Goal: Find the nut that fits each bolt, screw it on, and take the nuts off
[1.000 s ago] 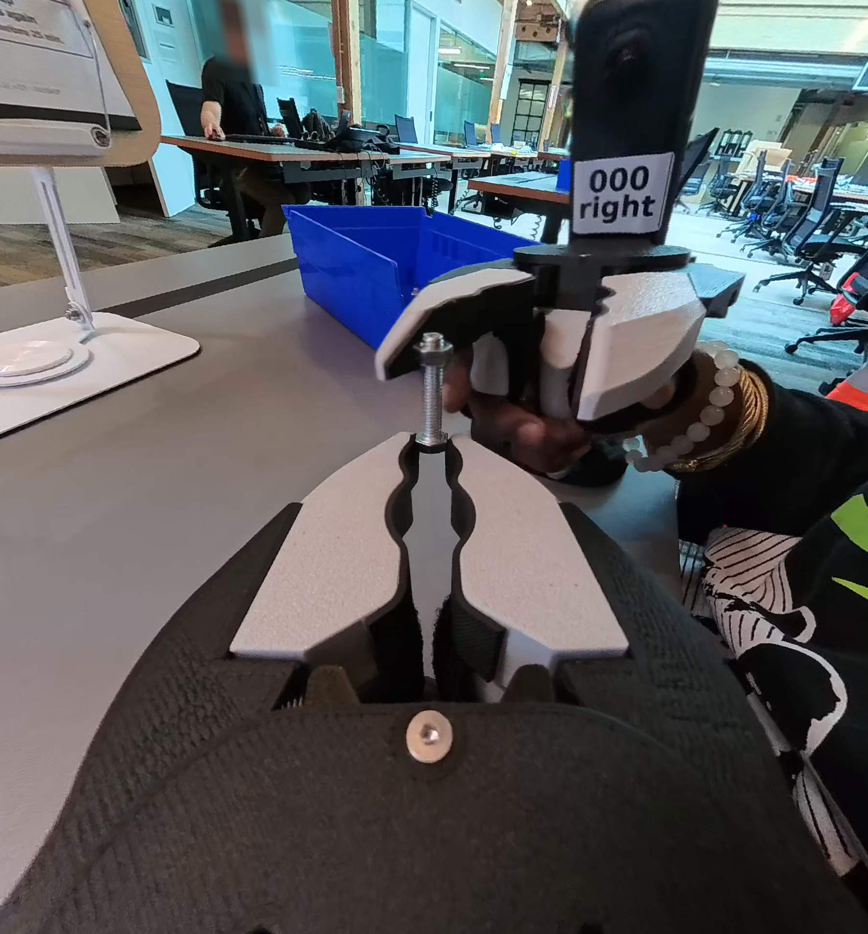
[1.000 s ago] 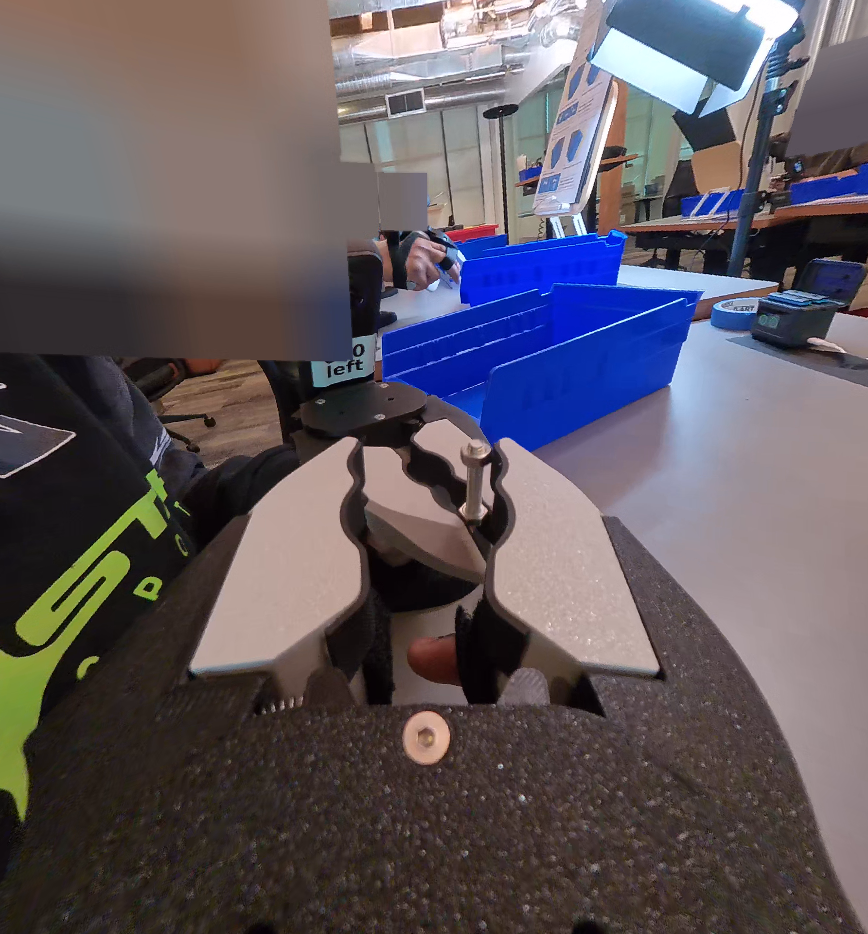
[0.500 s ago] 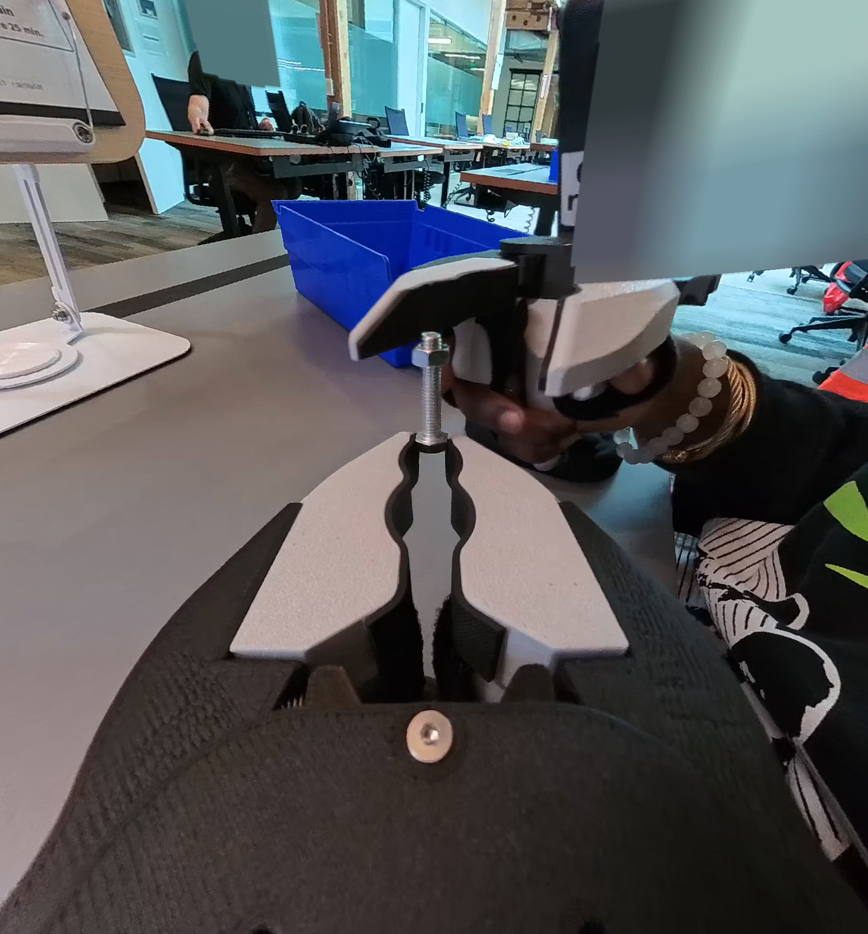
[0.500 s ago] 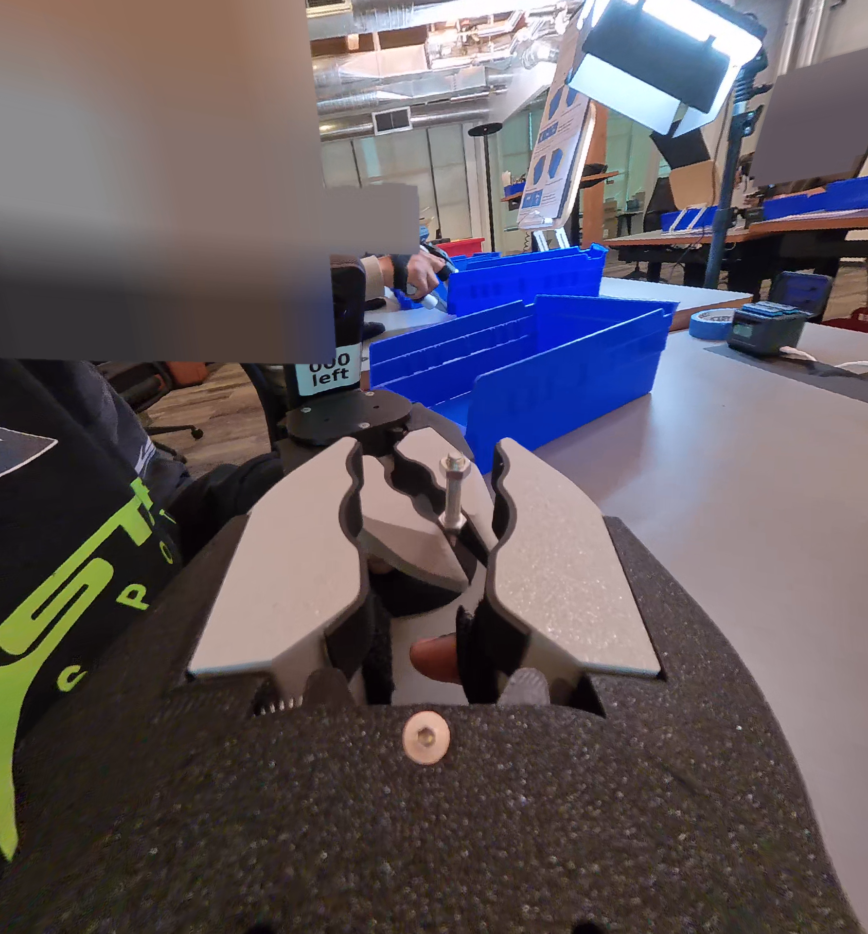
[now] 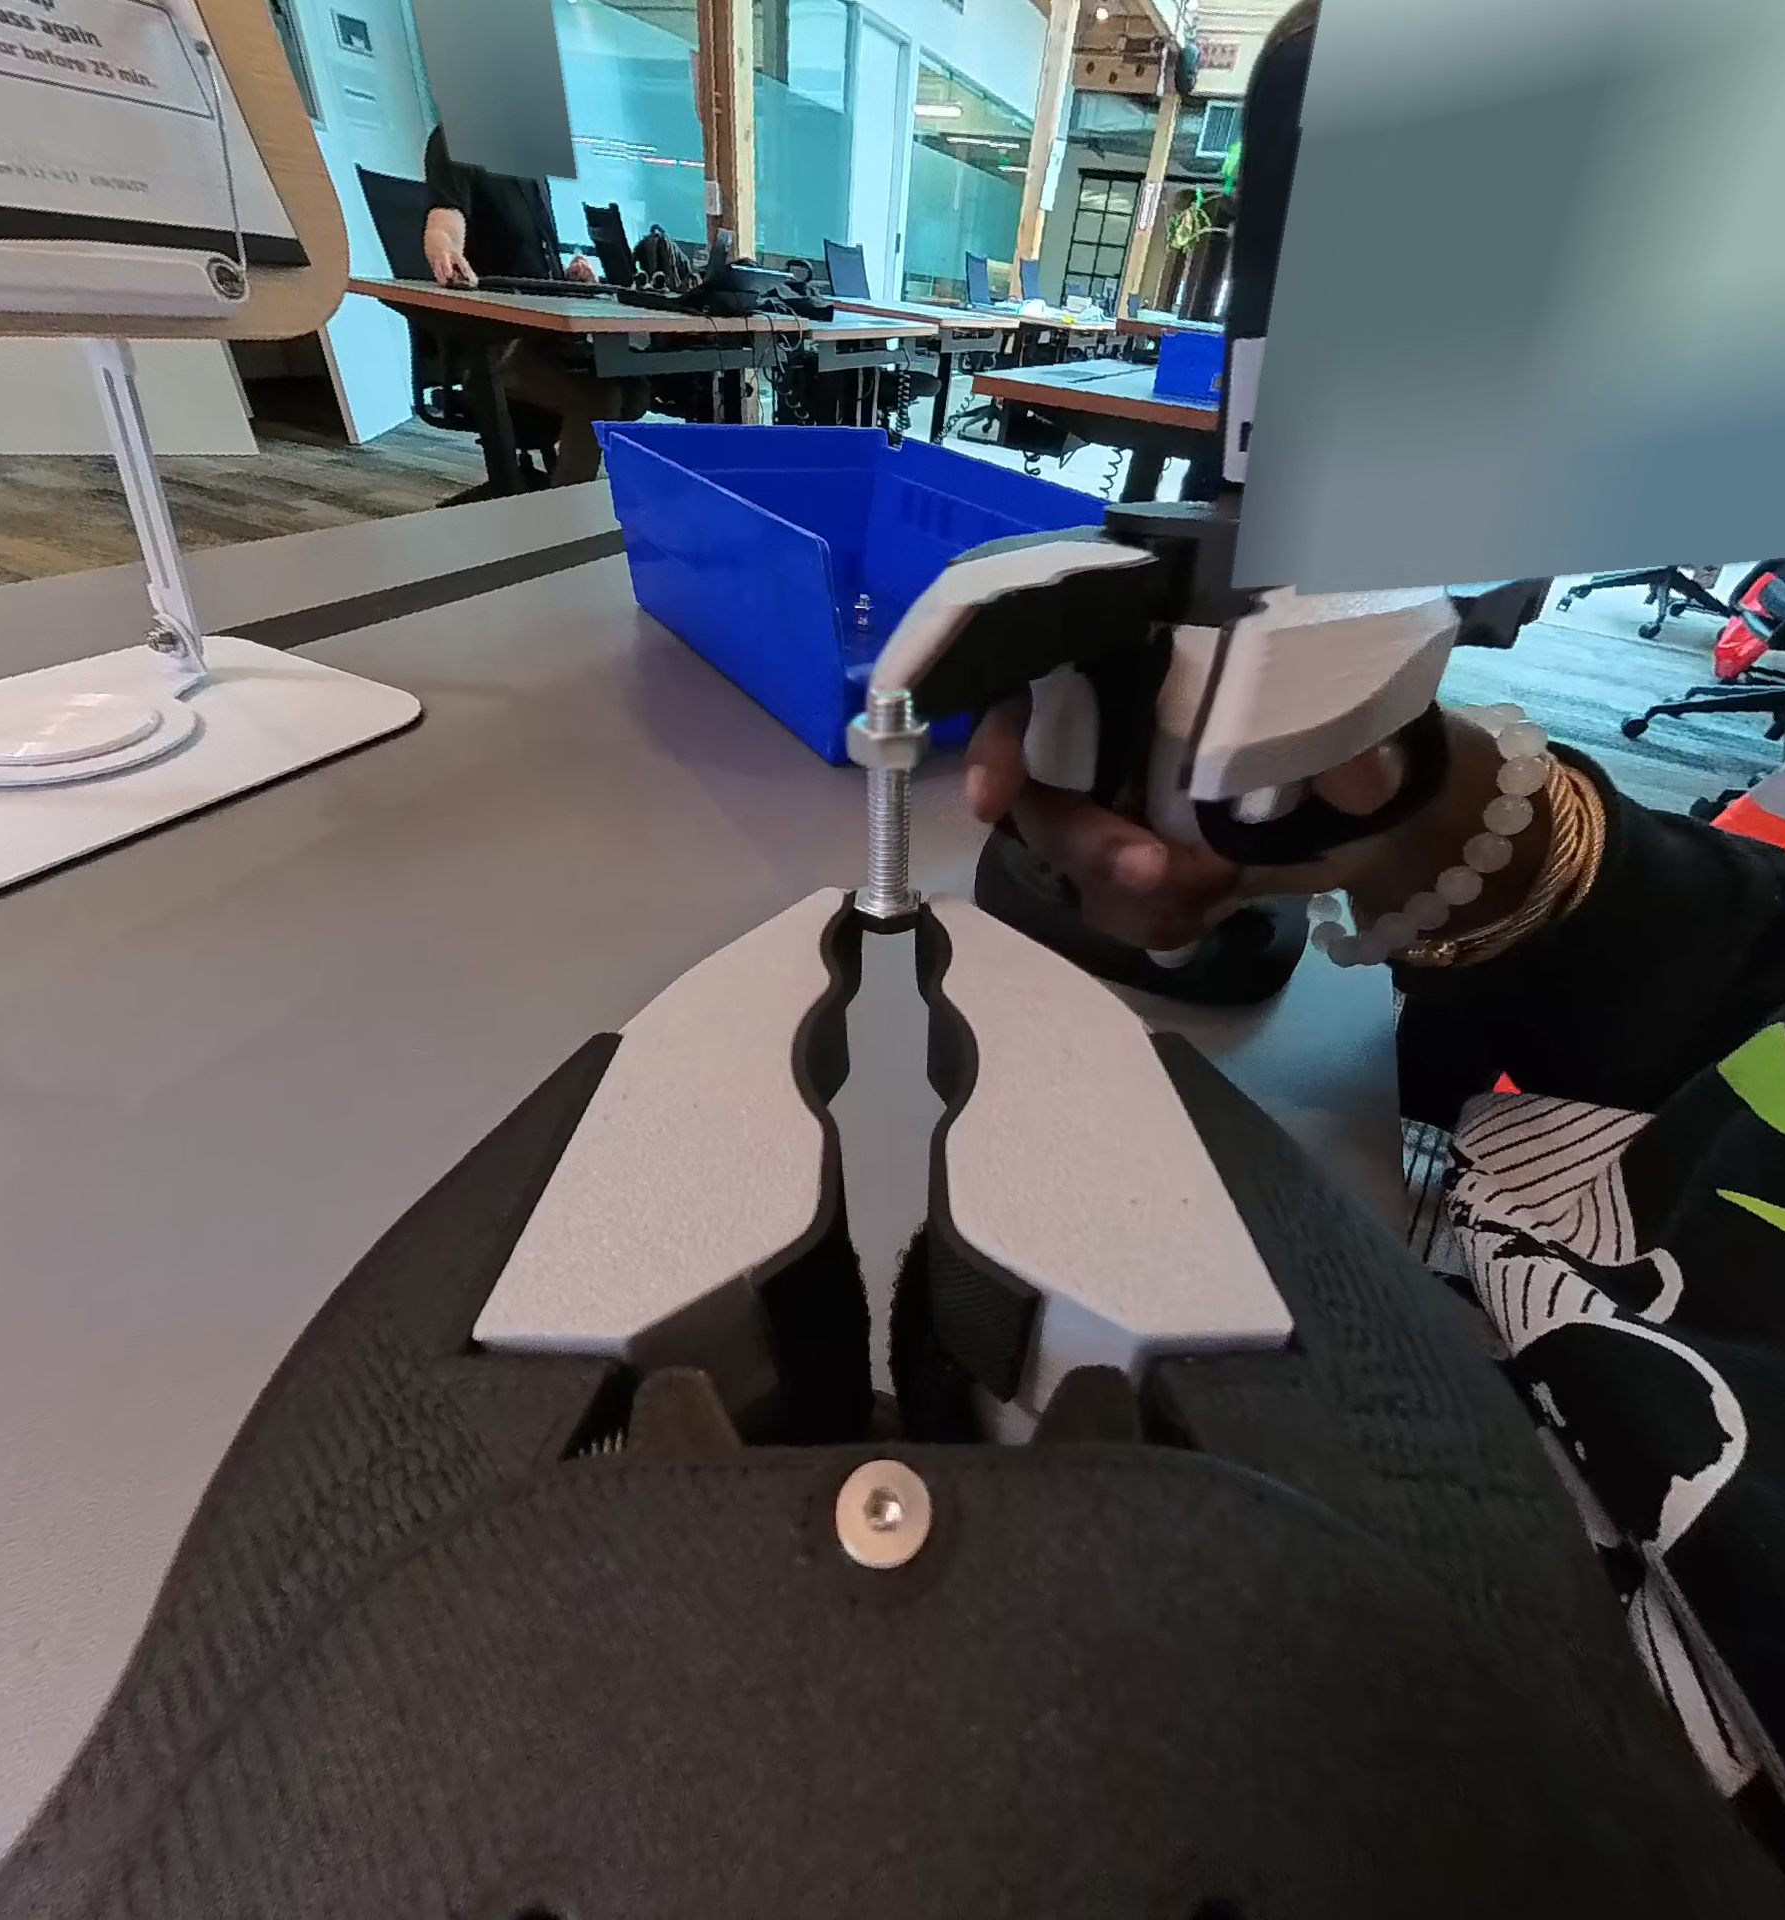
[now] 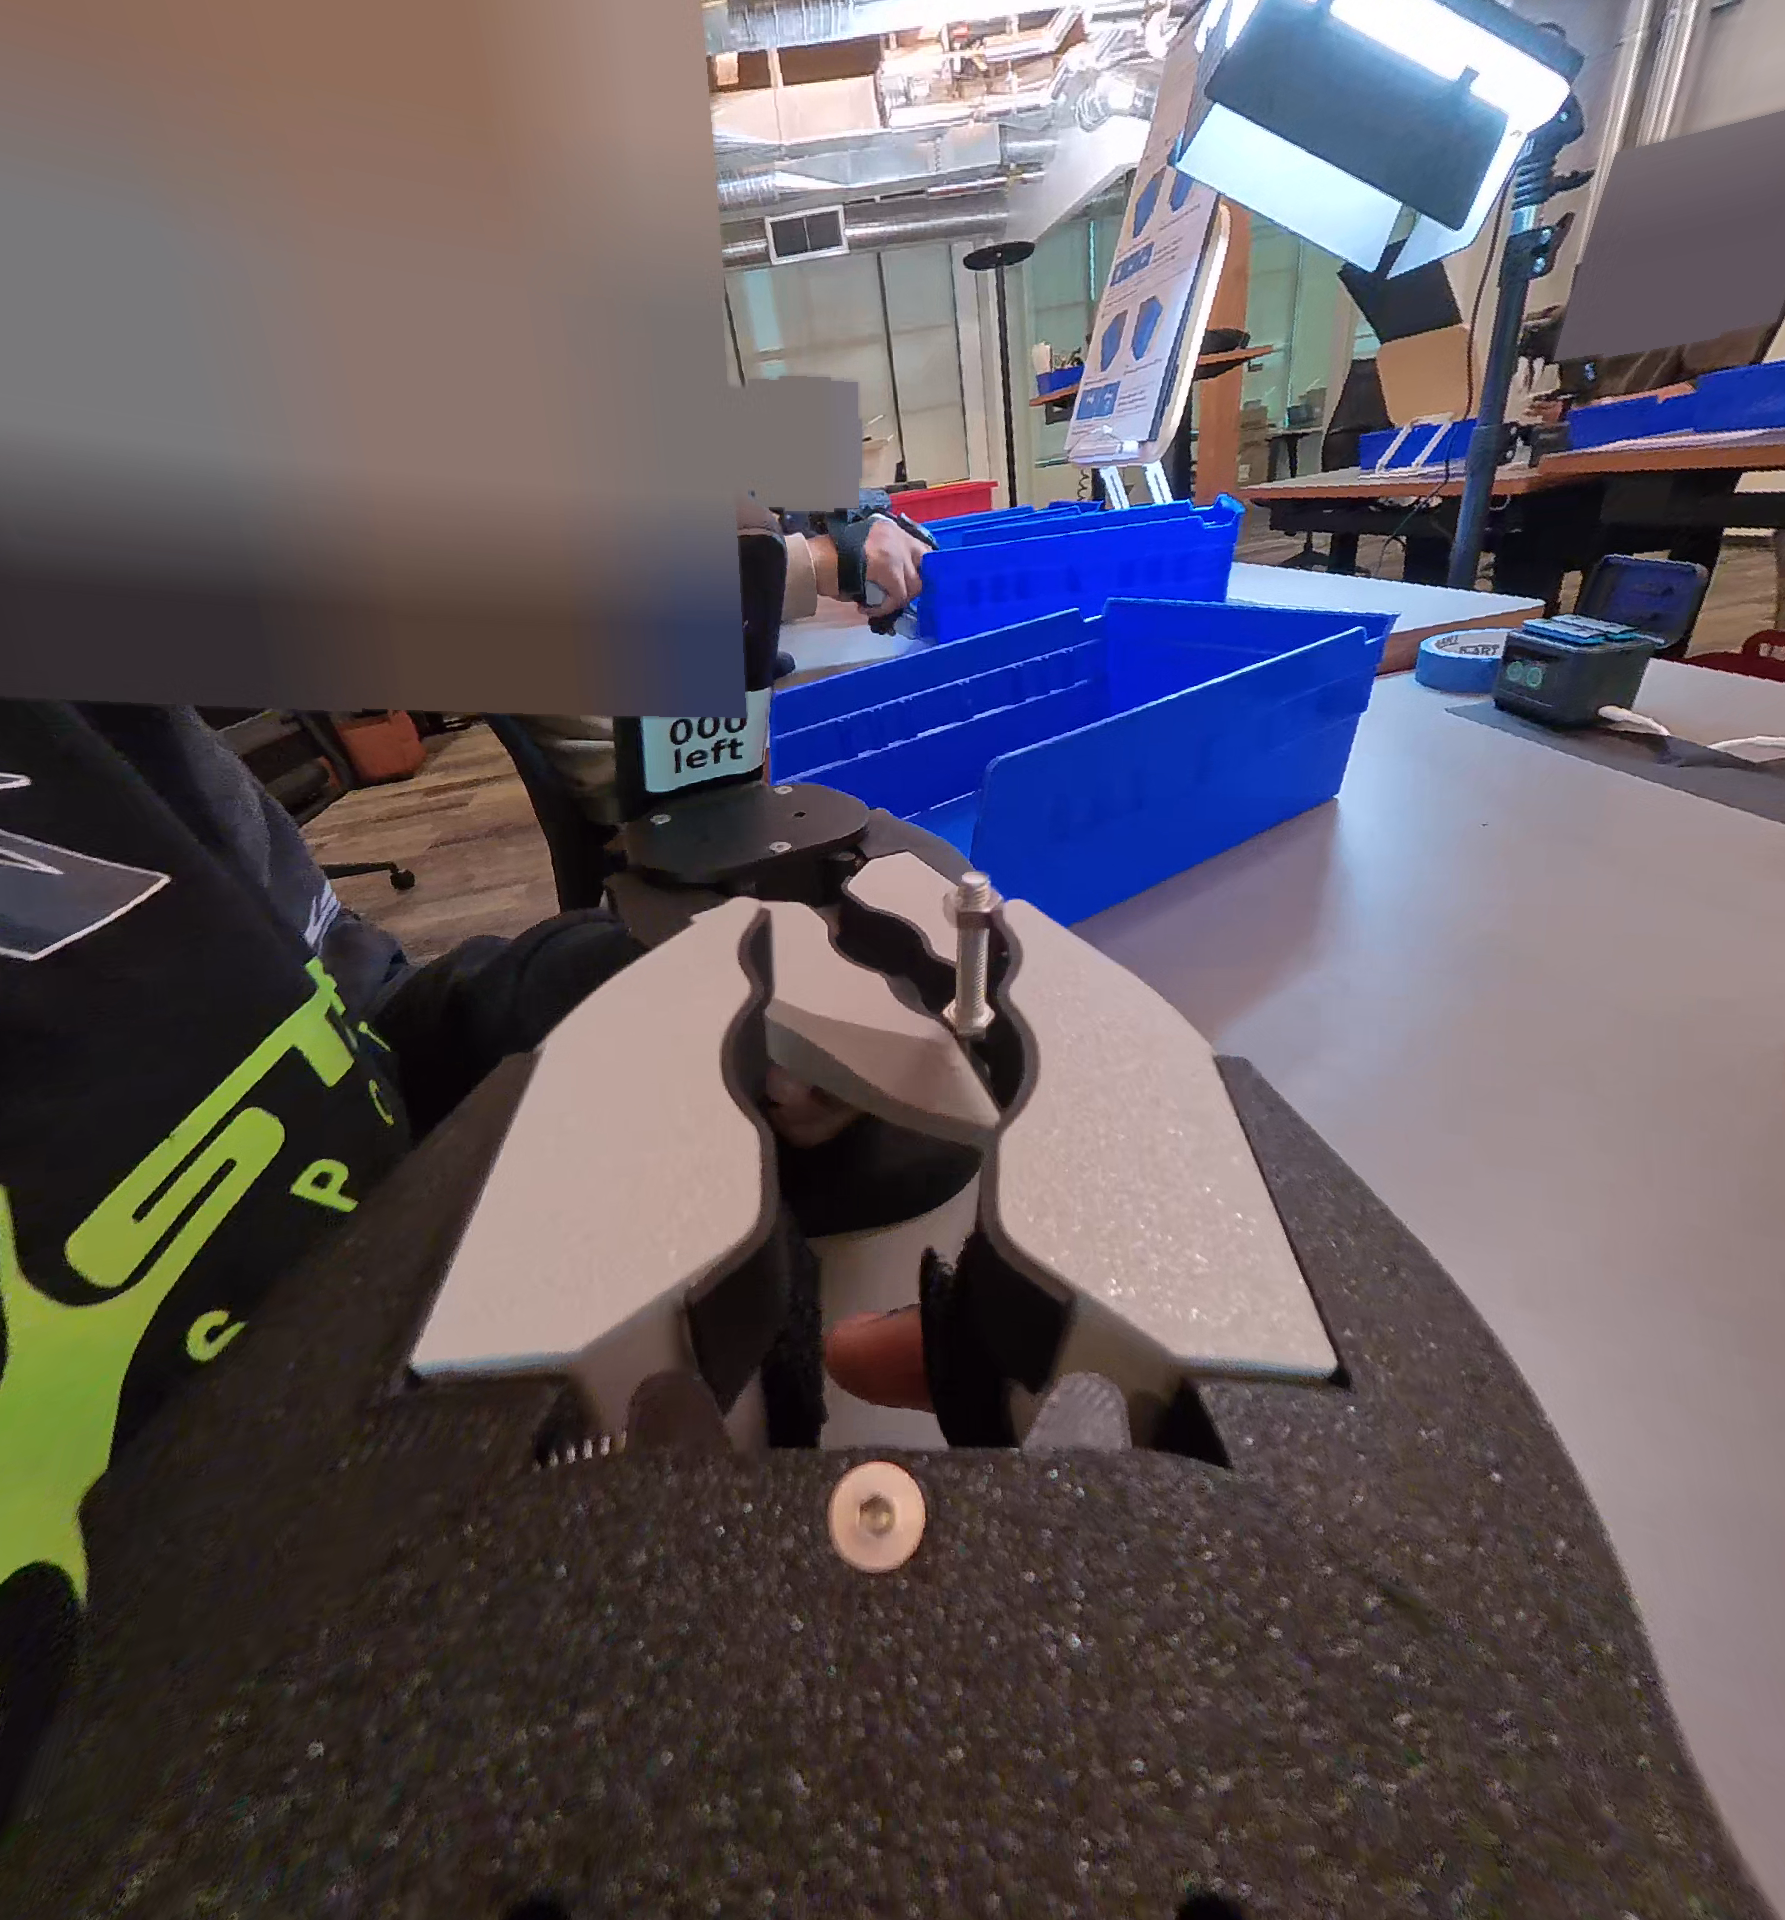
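Left gripper [image 5: 886, 914] fingers pinched near-closed at tips; right gripper [image 6: 883, 940] spread apart

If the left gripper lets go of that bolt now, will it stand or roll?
The bolt is thin and upright, gripped only at its base by the left gripper, so it would probably topple. Its round threaded shank would likely roll on the smooth table. The nut near its top makes it top-heavy.
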Demonstrator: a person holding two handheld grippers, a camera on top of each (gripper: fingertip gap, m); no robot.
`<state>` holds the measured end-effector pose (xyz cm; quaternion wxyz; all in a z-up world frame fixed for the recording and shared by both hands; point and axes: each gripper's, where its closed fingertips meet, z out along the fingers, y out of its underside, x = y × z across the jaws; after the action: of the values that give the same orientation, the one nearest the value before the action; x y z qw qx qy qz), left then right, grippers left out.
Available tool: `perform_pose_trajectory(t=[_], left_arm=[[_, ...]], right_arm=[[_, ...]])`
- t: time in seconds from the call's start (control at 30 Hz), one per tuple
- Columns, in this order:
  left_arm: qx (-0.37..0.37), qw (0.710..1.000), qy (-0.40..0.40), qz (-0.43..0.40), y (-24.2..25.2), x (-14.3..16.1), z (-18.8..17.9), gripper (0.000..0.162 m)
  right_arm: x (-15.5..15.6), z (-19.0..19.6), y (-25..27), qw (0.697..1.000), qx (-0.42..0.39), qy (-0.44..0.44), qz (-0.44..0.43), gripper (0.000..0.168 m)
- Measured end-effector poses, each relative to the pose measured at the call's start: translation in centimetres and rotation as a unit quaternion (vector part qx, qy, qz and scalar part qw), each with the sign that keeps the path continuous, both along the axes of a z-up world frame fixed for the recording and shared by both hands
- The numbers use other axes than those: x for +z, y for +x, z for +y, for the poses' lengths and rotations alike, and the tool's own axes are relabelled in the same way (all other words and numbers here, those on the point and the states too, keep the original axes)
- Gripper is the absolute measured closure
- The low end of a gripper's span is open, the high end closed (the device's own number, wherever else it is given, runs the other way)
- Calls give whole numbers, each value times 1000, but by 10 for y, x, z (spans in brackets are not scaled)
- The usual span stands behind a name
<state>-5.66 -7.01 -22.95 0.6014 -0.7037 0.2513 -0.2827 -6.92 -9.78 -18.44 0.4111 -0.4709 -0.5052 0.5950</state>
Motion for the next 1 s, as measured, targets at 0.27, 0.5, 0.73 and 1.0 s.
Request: perform_pose_trajectory(t=[0.27,0.5,0.73,1.0], left_arm=[[-7,1000,1,6,2,-1,-1,152],[-14,1000,1,10,4,-2,-3,152],[-4,1000,1,2,1,0,-1,152],[-1,1000,0,-2,0,0,0,152]], right_arm=[[2,10,-3,1000,-18,-3,10,126],[-1,-1,-22,1000,12,6,-2,121],[-2,-3,-18,1000,11,5,-1,122],[-2,1,-3,1000,-5,0,-2,125]])
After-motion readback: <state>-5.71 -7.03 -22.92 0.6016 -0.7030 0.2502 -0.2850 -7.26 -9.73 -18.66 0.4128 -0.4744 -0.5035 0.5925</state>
